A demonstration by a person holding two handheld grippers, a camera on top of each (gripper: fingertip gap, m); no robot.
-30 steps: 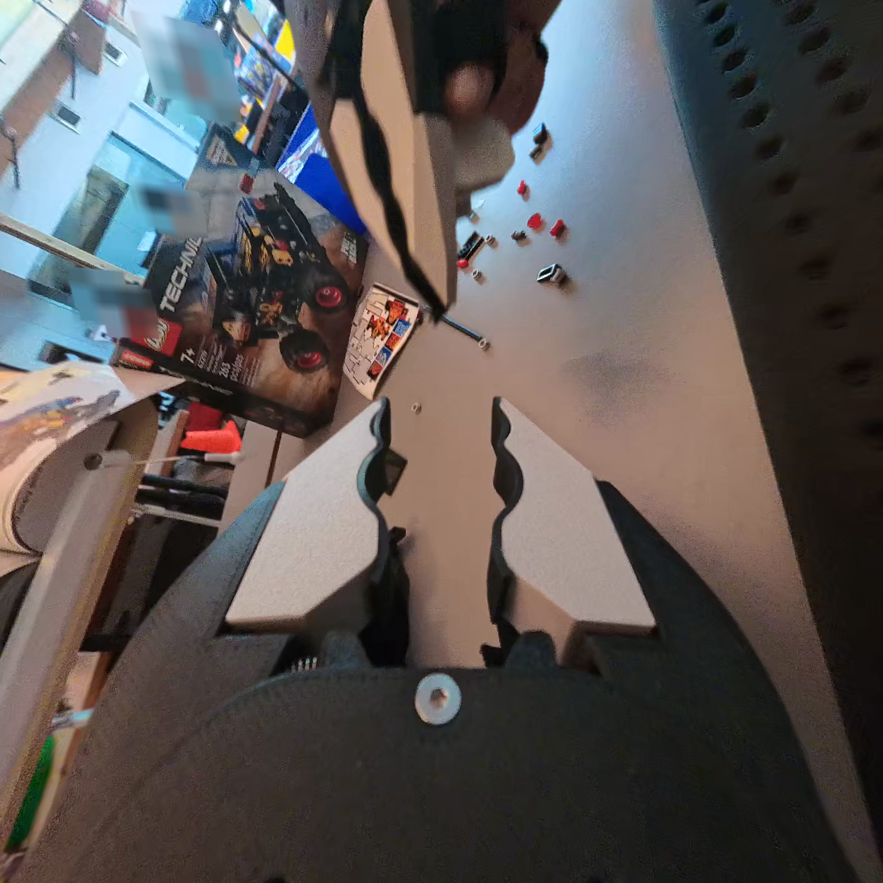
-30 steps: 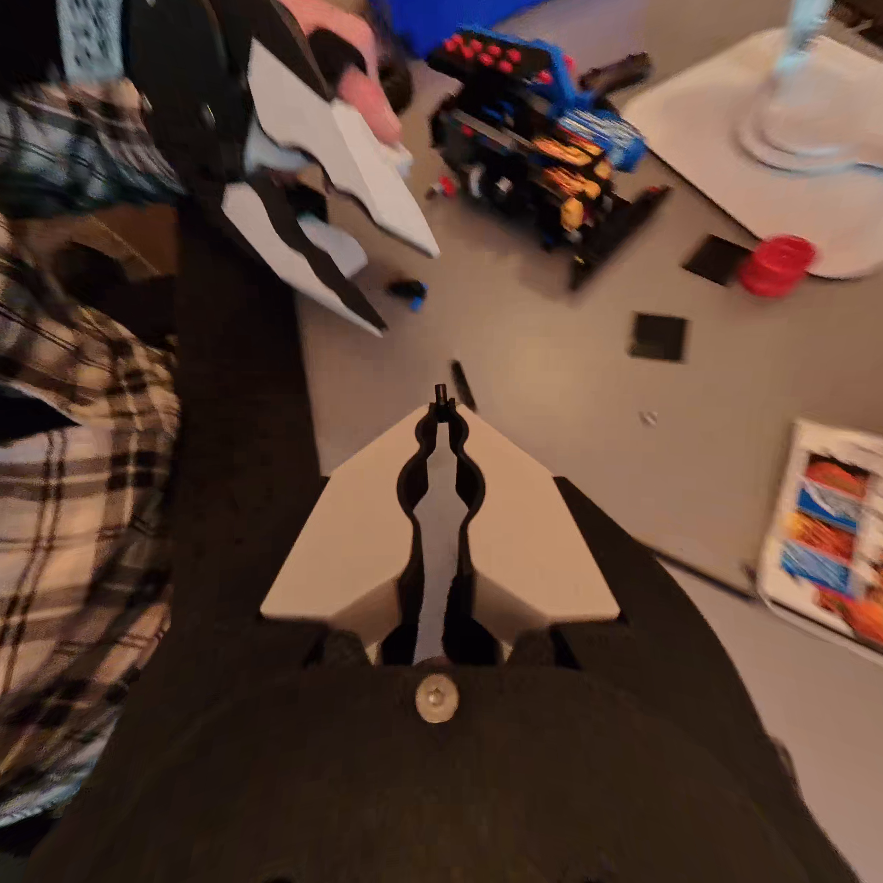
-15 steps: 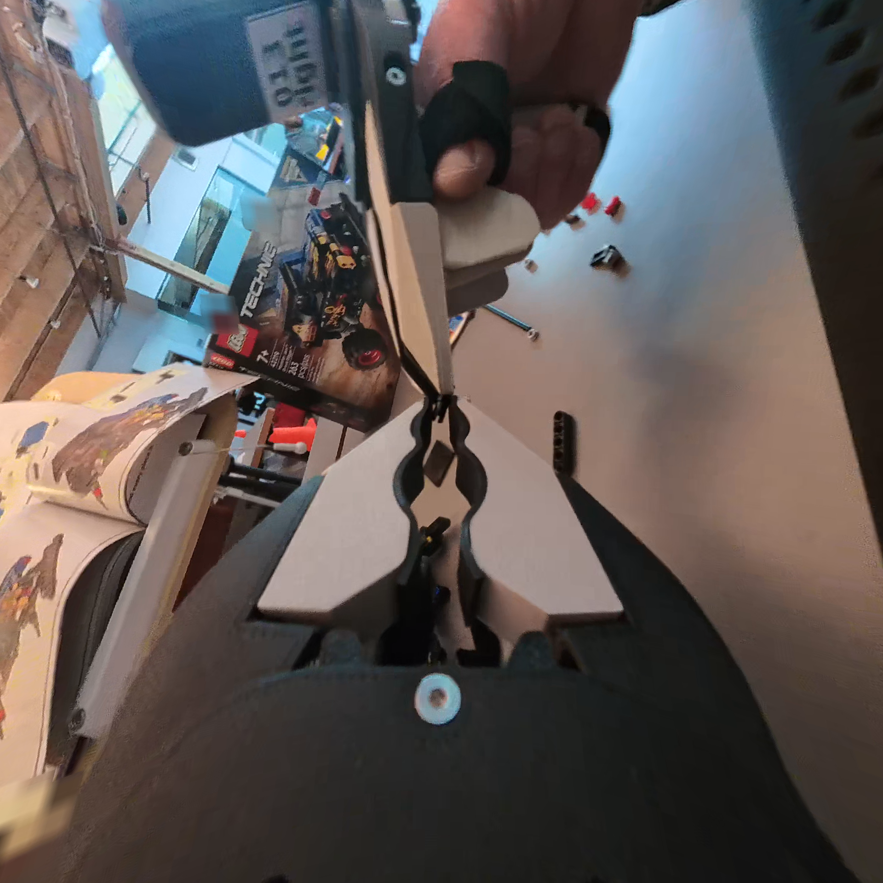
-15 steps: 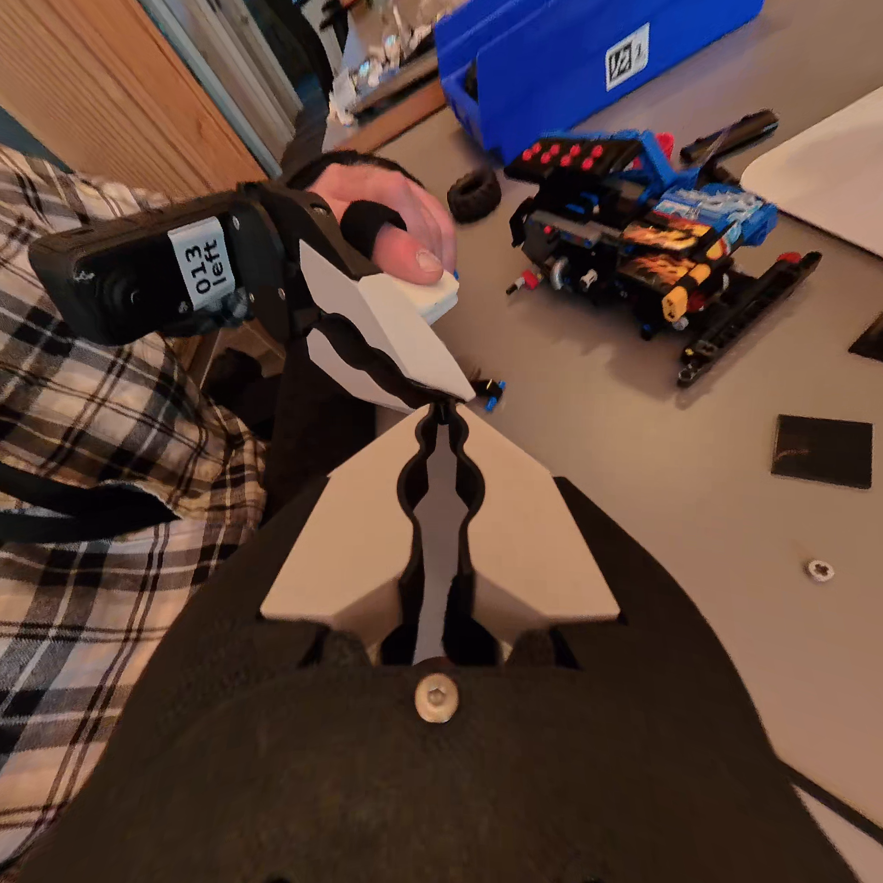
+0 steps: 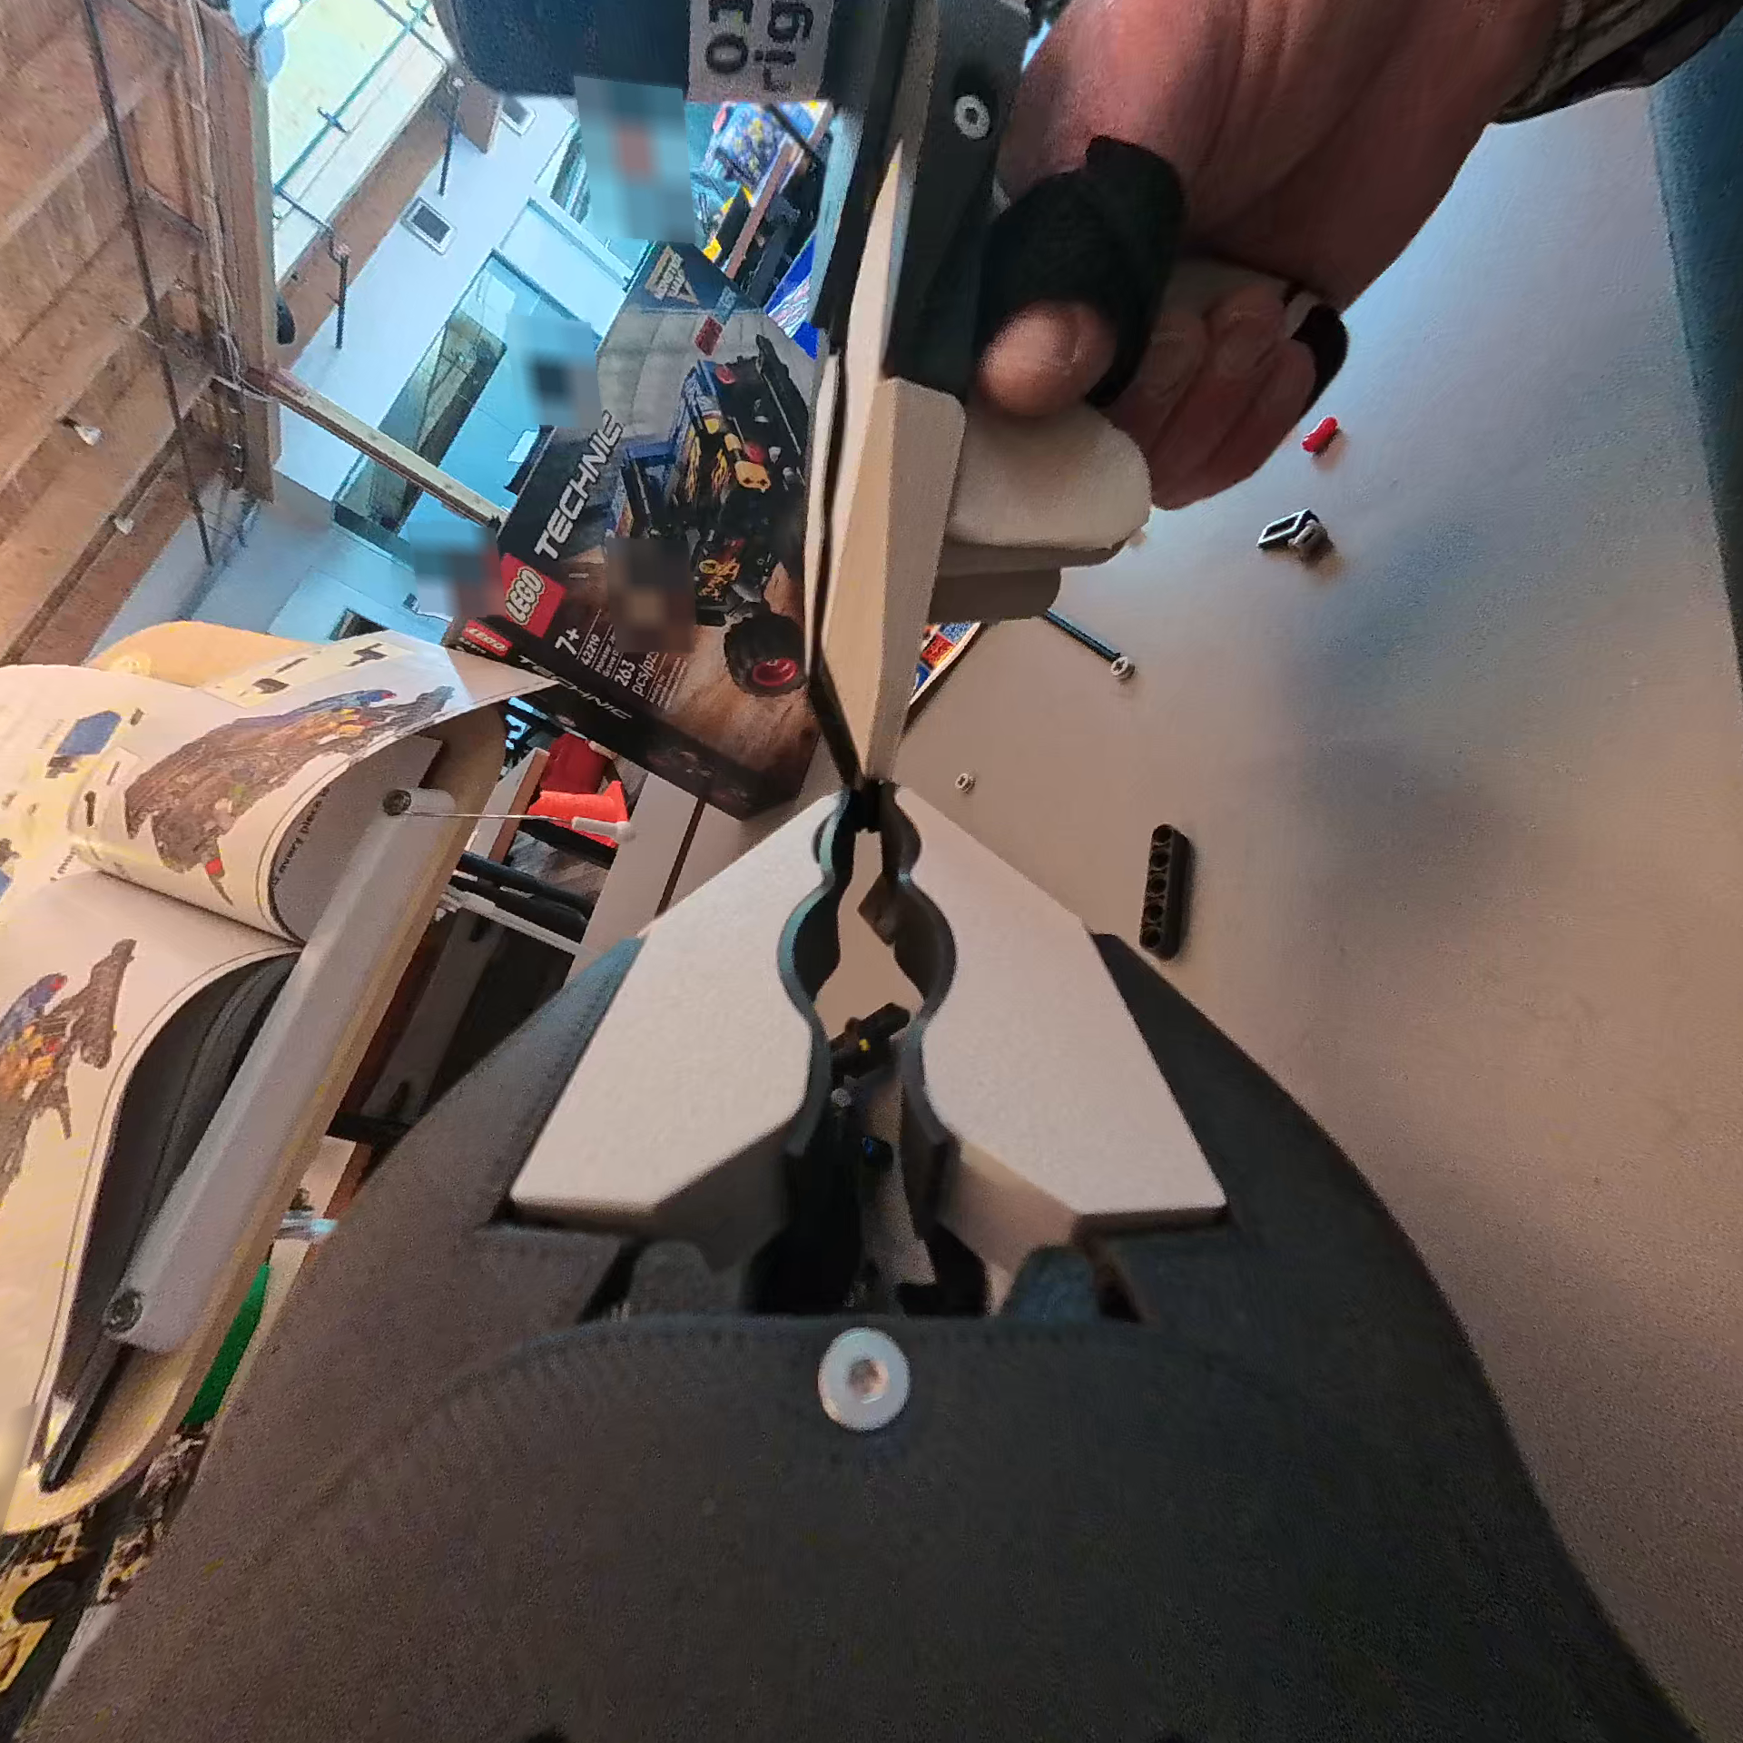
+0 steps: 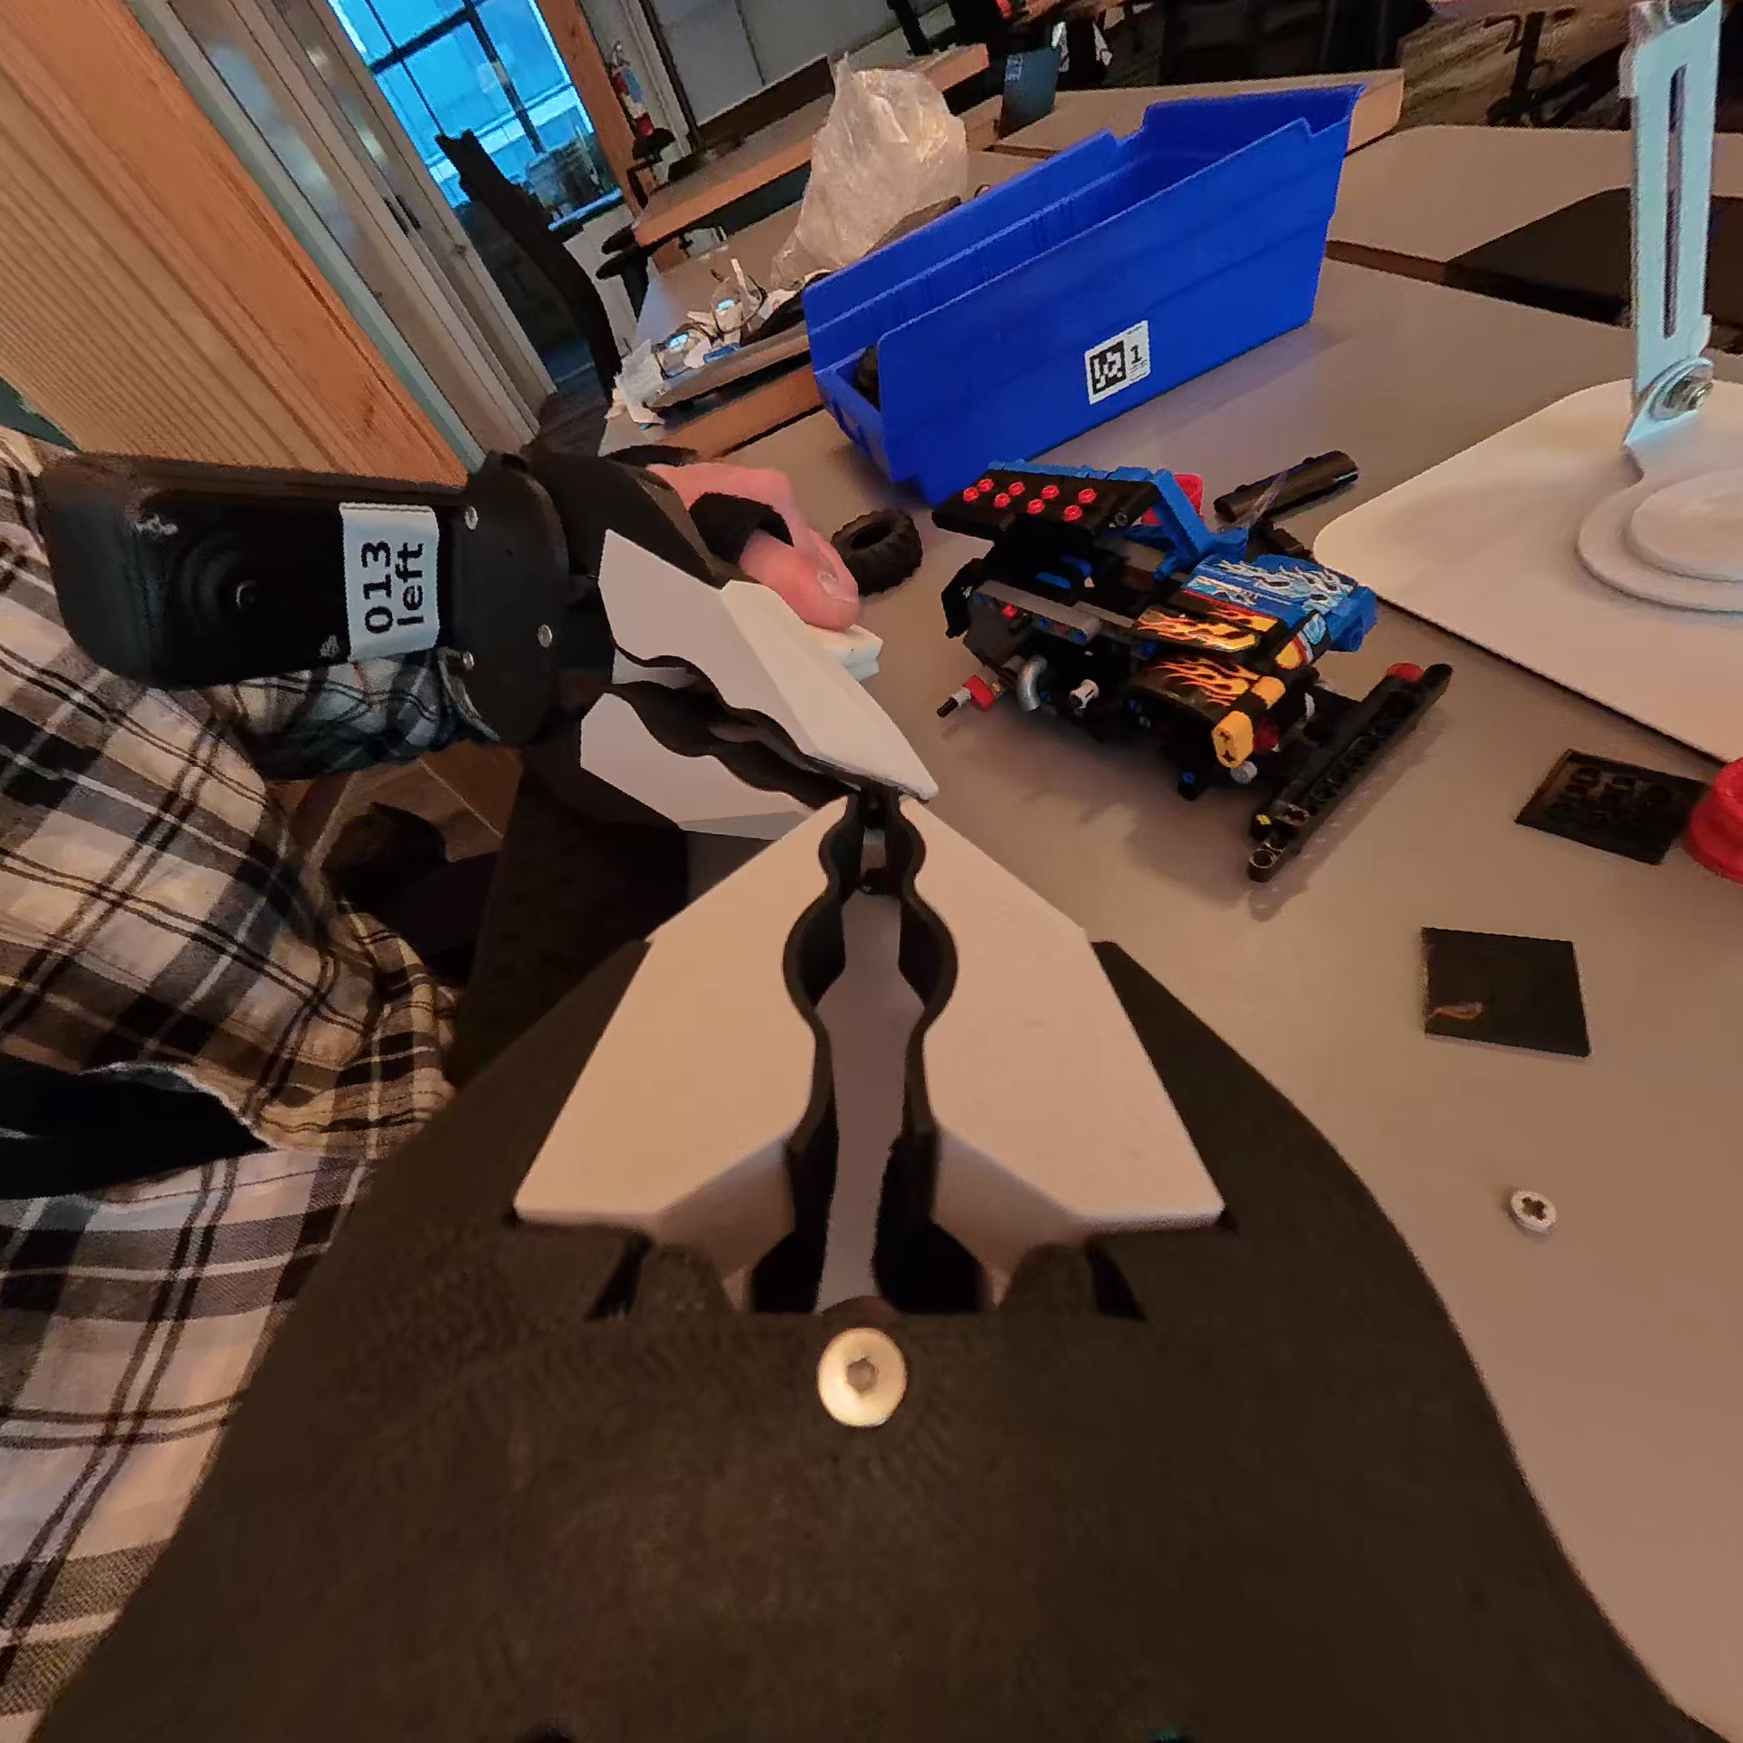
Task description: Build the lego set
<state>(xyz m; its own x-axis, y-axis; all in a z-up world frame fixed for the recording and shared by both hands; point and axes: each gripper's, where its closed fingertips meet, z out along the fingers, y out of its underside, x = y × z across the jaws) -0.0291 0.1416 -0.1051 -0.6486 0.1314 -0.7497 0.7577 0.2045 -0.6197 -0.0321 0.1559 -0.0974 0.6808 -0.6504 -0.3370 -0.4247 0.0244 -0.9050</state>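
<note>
The left tongs [image 5: 866,819] and the right tongs [image 6: 875,813] meet tip to tip in the middle of both views, each pair pressed nearly together on the same small black piece [image 6: 879,854]. In the left wrist view the right tongs come down from the top centre, held by a hand [image 5: 1217,255] at upper right, and their tips touch the left tongs' tips just above mid-frame. In the right wrist view the left tongs reach in from the left edge, gripped by a hand [image 6: 788,556] with a plaid sleeve [image 6: 179,905] below it. How much of the piece each pair holds cannot be told; it is tiny and mostly hidden between the tips.

The half-built lego truck [image 6: 1160,627], blue and black with flame panels, sits on the grey desk [image 6: 1273,1085] at centre right of the right wrist view, well apart from the tongs. A loose black tyre [image 6: 882,550] lies just left of it, and a blue bin [image 6: 1085,283] stands behind it at top centre. Two flat black squares [image 6: 1504,990] lie at the right.

In the left wrist view a short black beam [image 5: 1165,891] lies on the desk right of centre, the set's box [image 5: 660,566] stands at upper centre, and an open instruction booklet [image 5: 170,811] fills the left edge.
</note>
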